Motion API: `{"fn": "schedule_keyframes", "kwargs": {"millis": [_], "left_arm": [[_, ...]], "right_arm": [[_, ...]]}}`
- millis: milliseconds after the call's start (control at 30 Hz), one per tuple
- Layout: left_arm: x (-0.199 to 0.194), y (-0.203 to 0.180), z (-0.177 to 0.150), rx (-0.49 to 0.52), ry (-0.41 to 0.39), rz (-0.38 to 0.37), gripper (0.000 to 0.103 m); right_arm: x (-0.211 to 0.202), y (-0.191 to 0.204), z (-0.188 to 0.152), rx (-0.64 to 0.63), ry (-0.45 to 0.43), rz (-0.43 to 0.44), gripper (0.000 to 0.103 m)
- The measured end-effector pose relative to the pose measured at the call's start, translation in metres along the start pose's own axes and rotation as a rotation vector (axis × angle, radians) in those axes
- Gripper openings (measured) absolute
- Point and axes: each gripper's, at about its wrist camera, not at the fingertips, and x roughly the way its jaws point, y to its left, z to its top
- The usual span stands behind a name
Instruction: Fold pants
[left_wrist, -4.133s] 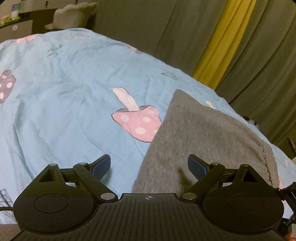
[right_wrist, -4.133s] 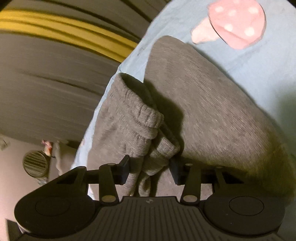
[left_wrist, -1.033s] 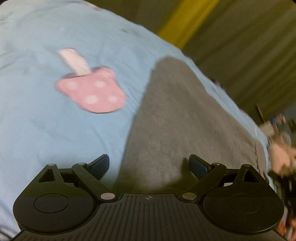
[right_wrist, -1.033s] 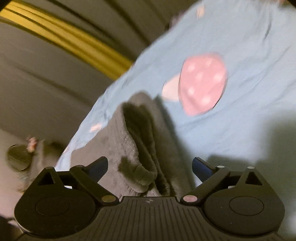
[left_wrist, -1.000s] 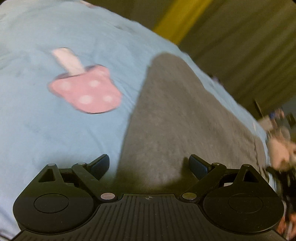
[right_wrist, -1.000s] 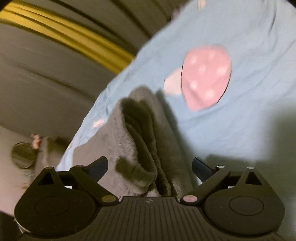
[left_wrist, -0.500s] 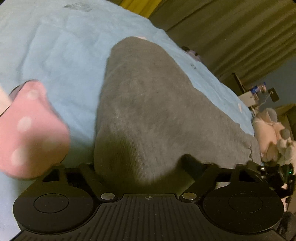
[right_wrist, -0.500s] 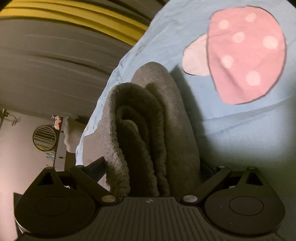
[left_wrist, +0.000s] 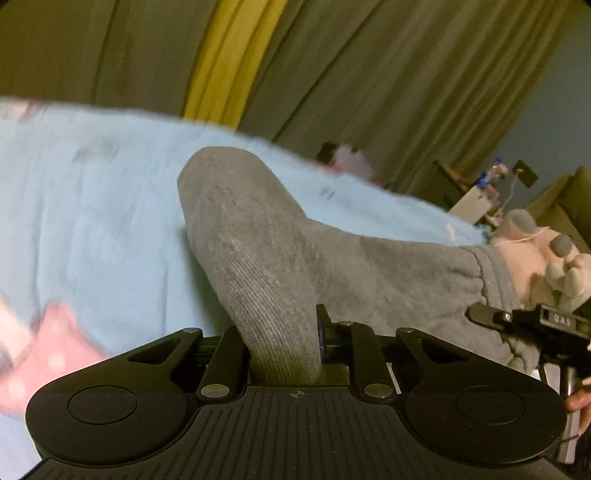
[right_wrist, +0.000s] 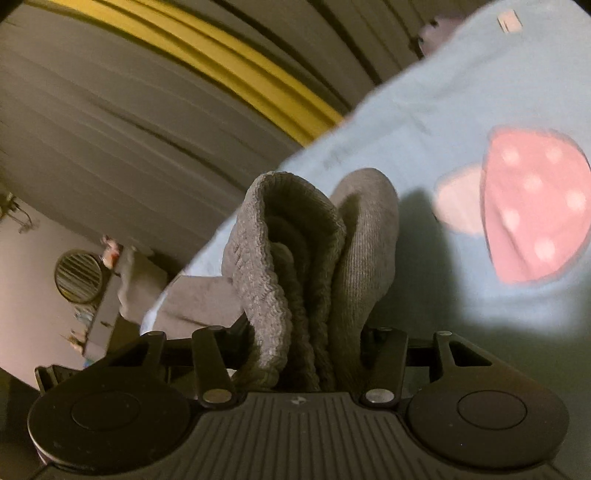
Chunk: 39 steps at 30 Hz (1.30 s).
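The grey pants (left_wrist: 295, 251) lie bunched on the blue mushroom-print bedsheet (left_wrist: 92, 221), both ends lifted. The left gripper (left_wrist: 282, 339) is clamped on a plain fold; the right gripper (right_wrist: 301, 347) pinches the ribbed cuff layers. Carry both across level, edges aligned. Only the right view shows stacked cuffs.

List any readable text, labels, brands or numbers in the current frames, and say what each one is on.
"DAS": pale lettering on the black device at the right edge of the left wrist view; partly legible, so the reading is uncertain.
Dark marks printed on the light blue mushroom-print bedsheet: too blurred to read.
Grey knit pants, left gripper, right gripper: no text visible.
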Motion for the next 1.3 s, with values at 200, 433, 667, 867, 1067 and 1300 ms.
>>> {"fn": "schedule_keyframes", "kwargs": {"millis": [200,433,667,867,1067,1300], "left_arm": [[0.012,0.004,0.015,-0.042,-0.023,0.454,0.091],[0.013,-0.027,-0.053,0.075,0.05,0.401,0.095],[0.007,-0.006,-0.075,-0.132,0.096,0.508,0.102],[-0.027,-0.005,-0.105,-0.233,0.103,0.505,0.102],[-0.022,-0.054,-0.127,0.065,0.212,0.638,0.102],[-0.073,-0.086,-0.112,0.013,0.14,0.544,0.102]], "right_arm": [[-0.002,0.005,0.033,-0.031,-0.137,-0.334,0.098],[0.01,0.026,-0.017,-0.299,-0.081,-0.417,0.099],[0.025,0.027,-0.056,-0.355,-0.012,-0.579,0.099],[-0.008,0.038,-0.101,-0.362,0.012,-0.552,0.099],[-0.018,0.074,-0.136,-0.425,0.003,-0.594,0.099],[-0.037,0.102,-0.128,-0.312,0.088,-0.555,0.099]]}}
